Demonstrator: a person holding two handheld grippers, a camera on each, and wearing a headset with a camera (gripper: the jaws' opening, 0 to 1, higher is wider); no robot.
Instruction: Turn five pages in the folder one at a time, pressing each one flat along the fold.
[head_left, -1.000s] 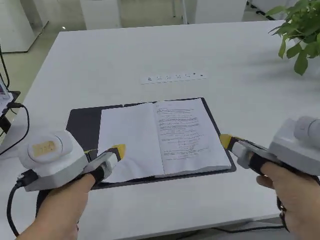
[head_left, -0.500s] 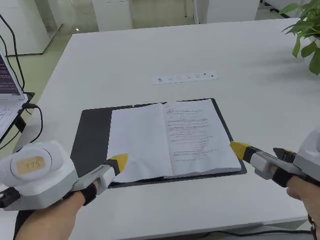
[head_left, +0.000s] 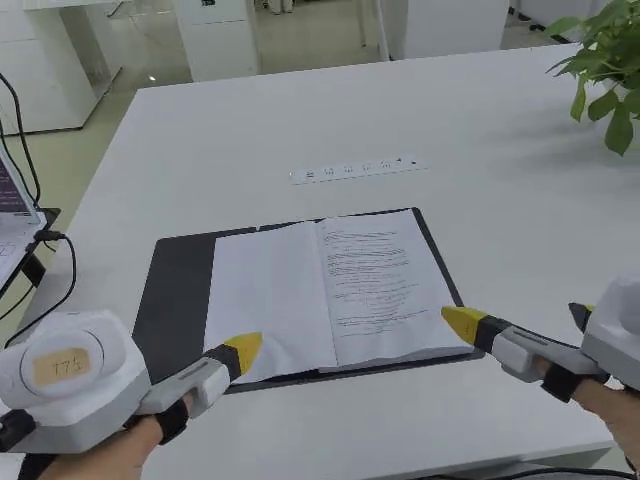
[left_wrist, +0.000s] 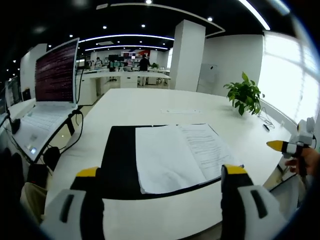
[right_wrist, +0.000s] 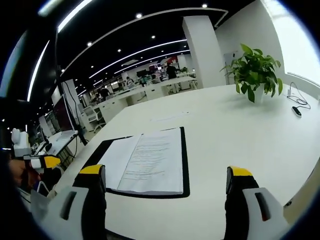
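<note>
The black folder (head_left: 180, 290) lay open and flat near the front edge of the white desk (head_left: 300, 110). A blank white sheet (head_left: 270, 300) lay on its left side and a printed page (head_left: 385, 285) on its right, meeting at the centre fold (head_left: 322, 290).

Neither tool touched it. The left tool (left_wrist: 160, 171) hovered off the folder's near left corner and the right tool (right_wrist: 166, 171) off its near right corner, each with its jaws spread wide and holding nothing.

This looked like a pause between page turns; how many had been turned could not be told. The next move would call for the right tool to pinch only the top printed sheet at its free edge, carry it over to the left, then press along the fold.
</note>
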